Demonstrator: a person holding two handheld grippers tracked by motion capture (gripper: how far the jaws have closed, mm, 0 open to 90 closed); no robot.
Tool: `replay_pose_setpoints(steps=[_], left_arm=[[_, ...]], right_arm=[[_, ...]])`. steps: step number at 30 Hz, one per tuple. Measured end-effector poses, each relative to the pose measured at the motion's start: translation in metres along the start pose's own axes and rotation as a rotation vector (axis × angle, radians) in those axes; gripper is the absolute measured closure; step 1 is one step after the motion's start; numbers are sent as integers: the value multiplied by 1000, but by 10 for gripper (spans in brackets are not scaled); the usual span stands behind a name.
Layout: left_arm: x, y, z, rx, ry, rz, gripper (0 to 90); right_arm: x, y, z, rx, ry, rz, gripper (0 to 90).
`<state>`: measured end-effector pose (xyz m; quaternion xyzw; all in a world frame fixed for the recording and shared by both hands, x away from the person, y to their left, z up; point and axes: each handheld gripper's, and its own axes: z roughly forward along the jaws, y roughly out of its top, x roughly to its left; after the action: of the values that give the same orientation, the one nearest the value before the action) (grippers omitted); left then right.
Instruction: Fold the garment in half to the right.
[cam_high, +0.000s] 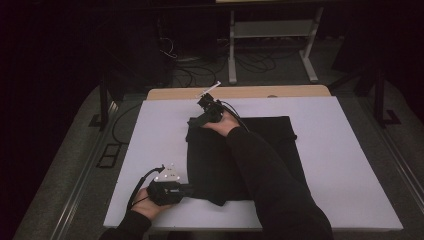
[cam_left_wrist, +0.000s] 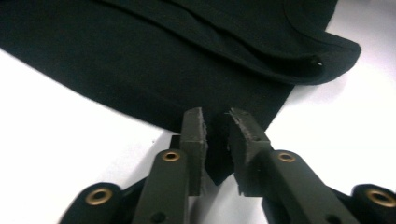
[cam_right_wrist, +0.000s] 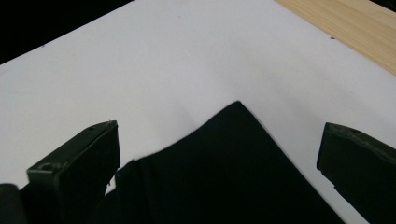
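The black cloth (cam_high: 240, 160) is pinched at its near corner by the left gripper (cam_left_wrist: 215, 140), while its far corner lies between the wide-open jaws of the right gripper (cam_right_wrist: 219, 154).

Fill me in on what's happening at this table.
A person in dark sleeves is working a flat black fabric garment that lies on a white board, with a two-jaw gripper in each hand. The left gripper has pinched the cloth's near left corner between its pads. The right gripper is at the far left corner, jaws wide open on either side of that corner, not yet gripping it.
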<state>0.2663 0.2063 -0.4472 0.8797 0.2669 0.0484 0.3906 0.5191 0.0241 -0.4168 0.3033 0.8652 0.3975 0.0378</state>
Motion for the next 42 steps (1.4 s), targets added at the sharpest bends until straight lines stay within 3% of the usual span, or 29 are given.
replay_pose_setpoints(steps=[5, 12, 19, 22, 33, 37, 39, 42], left_arm=[[0, 2, 0, 0, 7, 2, 825], [0, 7, -1, -5, 6, 24, 846], [-3, 13, -3, -51, -2, 49, 849], [-5, 14, -3, -76, 0, 48, 849], [-7, 18, -4, -104, 0, 50, 848], [-7, 18, -3, -108, -3, 48, 848], [-8, 19, -3, -115, -8, 43, 848], [-10, 21, -3, -112, -9, 51, 848]], right_arm=[[0, 3, 15, 10, -1, 3, 0], [-1, 1, 36, 33, 1, 32, 1], [-3, -1, 47, 46, -23, 38, 129], [-3, -1, 48, 51, -72, 36, 161], [-2, 0, 42, 61, -124, 8, 580], [3, 2, 41, 69, -136, 14, 802], [3, 2, 38, 88, -134, -22, 837], [4, 3, 31, 85, -124, -24, 850]])
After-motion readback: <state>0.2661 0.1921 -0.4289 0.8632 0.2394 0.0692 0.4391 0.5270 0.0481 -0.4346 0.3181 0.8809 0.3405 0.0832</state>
